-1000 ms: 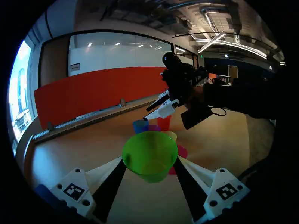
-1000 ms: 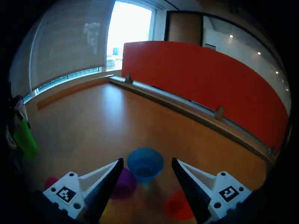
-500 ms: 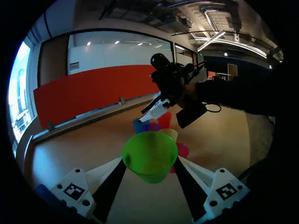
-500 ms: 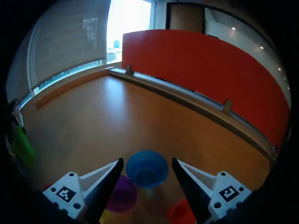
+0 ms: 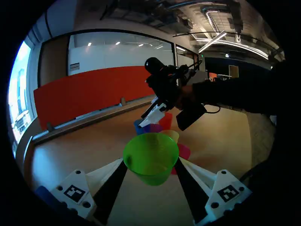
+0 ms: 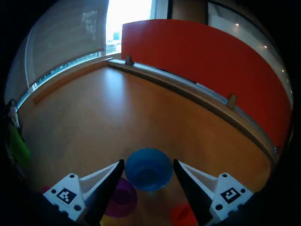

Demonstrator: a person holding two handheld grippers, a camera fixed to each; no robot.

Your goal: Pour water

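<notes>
My left gripper [image 5: 150, 165] is shut on a translucent green cup [image 5: 150, 156], held upright above the wooden table [image 5: 94, 150]. Beyond it stand a blue cup [image 5: 137, 128], a purple cup [image 5: 154, 128], a red cup [image 5: 166, 120], a yellow cup [image 5: 171, 135] and a pink cup [image 5: 184, 151]. A dark-sleeved hand holds my right gripper [image 5: 145, 122], tips down at the blue cup. In the right gripper view, the blue cup [image 6: 148, 168] sits between the fingers of my open right gripper [image 6: 148, 169], almost filling the gap. The green cup [image 6: 17, 145] shows at the far left.
A purple cup [image 6: 120, 197] and a red cup [image 6: 182, 215] stand just below the blue one. A red partition wall [image 6: 210, 64] and a low ledge [image 6: 180, 92] run along the table's far side. A dark sleeve [image 5: 240, 94] reaches in from the right.
My right gripper has moved forward and down toward the blue cup, which now fills the gap between its fingers. The left gripper and green cup have stayed put.
</notes>
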